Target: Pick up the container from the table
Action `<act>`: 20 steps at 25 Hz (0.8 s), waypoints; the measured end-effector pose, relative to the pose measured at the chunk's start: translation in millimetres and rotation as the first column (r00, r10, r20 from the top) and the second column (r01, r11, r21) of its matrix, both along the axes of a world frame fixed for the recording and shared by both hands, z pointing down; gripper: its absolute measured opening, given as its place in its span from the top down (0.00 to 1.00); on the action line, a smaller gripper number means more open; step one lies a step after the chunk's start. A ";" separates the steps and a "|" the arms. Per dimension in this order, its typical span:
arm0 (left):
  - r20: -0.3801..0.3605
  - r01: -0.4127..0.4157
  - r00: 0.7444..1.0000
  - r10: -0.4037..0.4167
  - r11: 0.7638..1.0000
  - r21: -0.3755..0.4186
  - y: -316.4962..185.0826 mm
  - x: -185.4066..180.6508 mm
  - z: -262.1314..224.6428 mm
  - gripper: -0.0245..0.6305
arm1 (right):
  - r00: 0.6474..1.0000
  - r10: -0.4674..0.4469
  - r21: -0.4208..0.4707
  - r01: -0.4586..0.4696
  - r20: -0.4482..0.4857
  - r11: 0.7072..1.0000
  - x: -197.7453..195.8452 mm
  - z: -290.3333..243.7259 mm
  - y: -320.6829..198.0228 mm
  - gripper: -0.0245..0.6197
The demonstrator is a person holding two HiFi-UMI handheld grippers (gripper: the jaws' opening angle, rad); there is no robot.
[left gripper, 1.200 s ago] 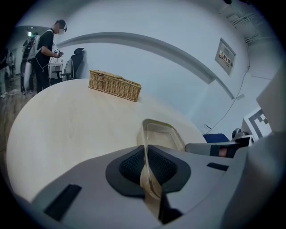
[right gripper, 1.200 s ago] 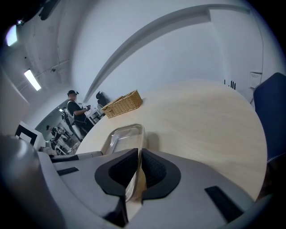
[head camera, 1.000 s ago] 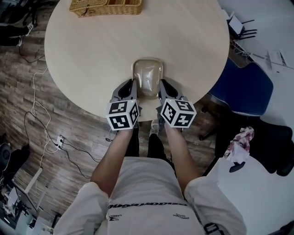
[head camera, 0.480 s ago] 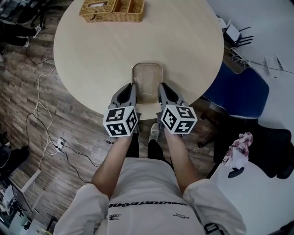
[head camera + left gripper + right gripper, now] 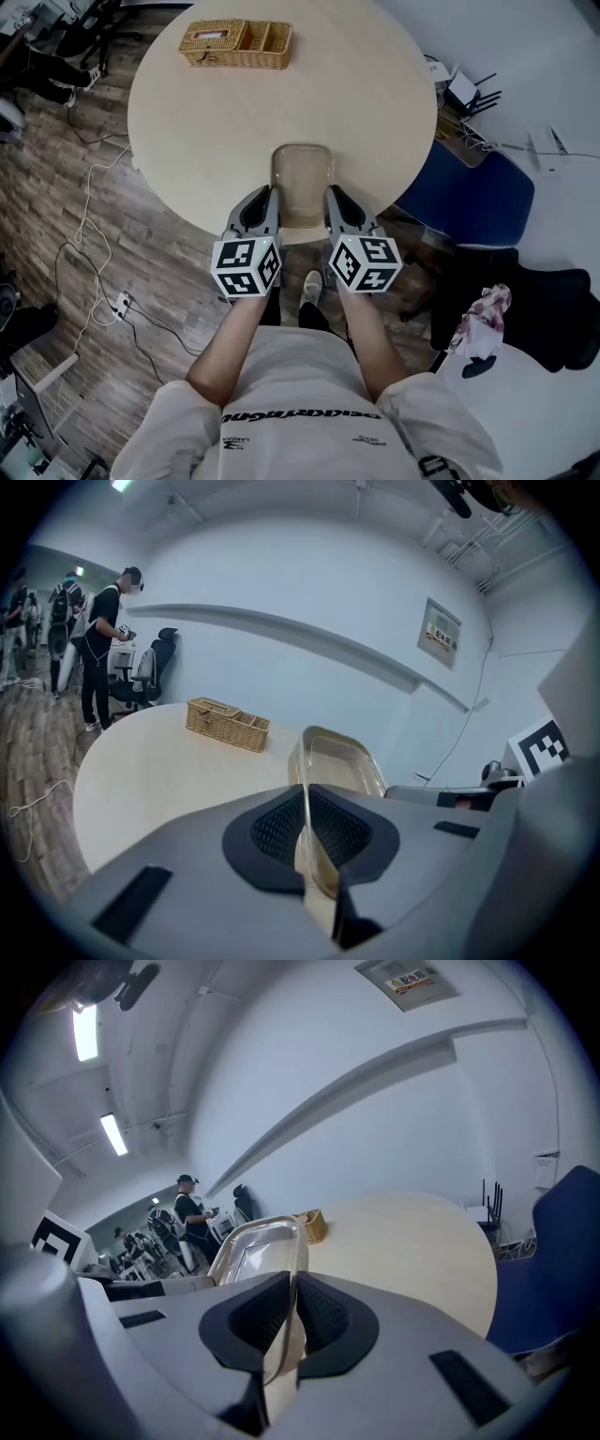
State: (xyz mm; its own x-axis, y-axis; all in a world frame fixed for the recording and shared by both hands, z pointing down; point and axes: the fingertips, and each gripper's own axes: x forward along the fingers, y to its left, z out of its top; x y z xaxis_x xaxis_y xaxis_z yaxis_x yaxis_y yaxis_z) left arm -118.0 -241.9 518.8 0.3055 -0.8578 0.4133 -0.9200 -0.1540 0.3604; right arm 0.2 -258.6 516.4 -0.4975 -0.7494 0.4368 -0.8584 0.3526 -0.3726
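Clear, round-cornered rectangular plastic container [image 5: 302, 183]: held by both long walls.
My left gripper [image 5: 305, 829] has its ribbed black pads [image 5: 272, 832] closed tight on the thin left wall. My right gripper [image 5: 289, 1321] is clamped the same way on the right wall. The container is over the near edge of the round pale wooden table [image 5: 216, 112], and a woven wicker basket [image 5: 237, 43] stands at the far edge.

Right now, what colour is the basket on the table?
The basket is woven golden-tan wicker, clearest in the head view.
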 end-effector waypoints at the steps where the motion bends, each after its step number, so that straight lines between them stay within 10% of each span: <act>1: 0.002 0.003 1.000 -0.003 1.000 0.010 4.4 1.6 -6.4 0.91 | 1.000 -0.002 0.009 0.002 0.001 1.000 1.6 -5.8 4.1 0.88; 20: 0.041 0.050 0.998 -0.057 0.987 0.151 74.5 25.3 -91.9 0.91 | 0.998 -0.063 0.147 0.062 0.006 0.987 24.0 -90.2 67.3 0.88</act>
